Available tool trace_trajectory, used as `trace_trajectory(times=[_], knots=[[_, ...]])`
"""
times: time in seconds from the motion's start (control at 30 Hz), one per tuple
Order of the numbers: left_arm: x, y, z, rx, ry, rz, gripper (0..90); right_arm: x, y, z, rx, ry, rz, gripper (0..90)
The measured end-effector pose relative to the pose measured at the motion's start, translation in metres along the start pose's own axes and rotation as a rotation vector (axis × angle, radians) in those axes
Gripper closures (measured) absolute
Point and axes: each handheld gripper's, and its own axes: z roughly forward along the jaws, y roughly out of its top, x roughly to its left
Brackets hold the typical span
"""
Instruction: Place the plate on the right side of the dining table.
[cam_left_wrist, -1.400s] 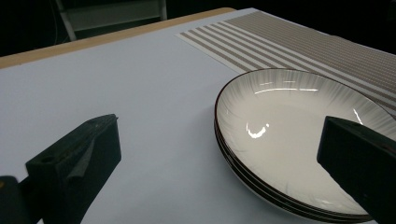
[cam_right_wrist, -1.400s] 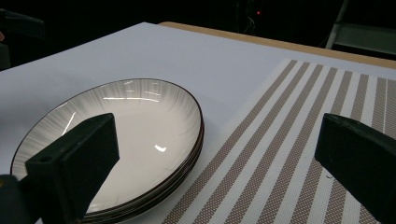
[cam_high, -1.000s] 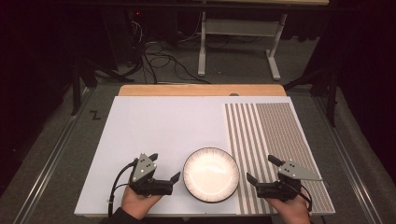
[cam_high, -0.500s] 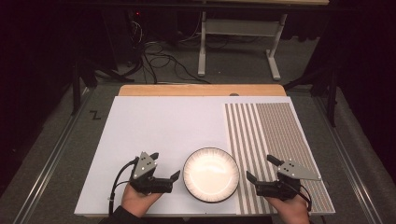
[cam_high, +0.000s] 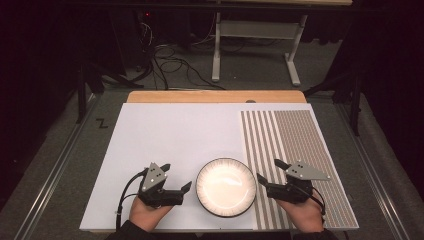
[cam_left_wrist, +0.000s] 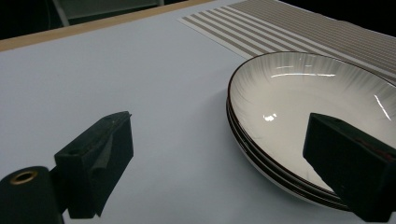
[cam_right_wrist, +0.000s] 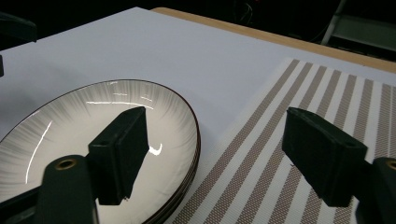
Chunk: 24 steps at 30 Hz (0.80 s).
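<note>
Step in hand: approach to the plates (cam_high: 226, 186), a stack on the white table (cam_high: 175, 135) between the two grippers. The left gripper (cam_high: 186, 189) lies just left of the rim, the right gripper (cam_high: 260, 181) just right of it. Both are released, nothing gripped; their jaws have just been closing, and each straddles the rim without pressing. Next move, likely: advance each gripper and clamp the rim. Compared with a second ago, plates and hands sit as before.
</note>
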Motion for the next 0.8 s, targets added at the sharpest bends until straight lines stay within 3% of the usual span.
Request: trace_trajectory(times=[0.1,0.2,0.37,0.67,0.8], knots=[[0.001,0.000,0.000,0.004,-0.019,-0.018,9.0,0.001,0.001,0.009,0.015,0.010,0.016,31.3],[0.001,0.001,0.000,-0.002,-0.013,-0.020,9.0,0.006,0.001,0.017,0.028,-0.003,-0.017,41.7],[0.000,0.000,0.000,0.004,-0.008,-0.013,8.9,0.015,-0.001,0.024,0.041,-0.004,-0.028,51.9],[-0.002,0.000,0.002,0.011,-0.008,-0.005,8.9,0.015,-0.013,0.018,0.065,0.002,-0.021,71.2],[-0.003,0.000,0.003,0.019,-0.009,0.001,8.9,0.012,-0.018,0.016,0.069,0.001,0.009,79.1]])
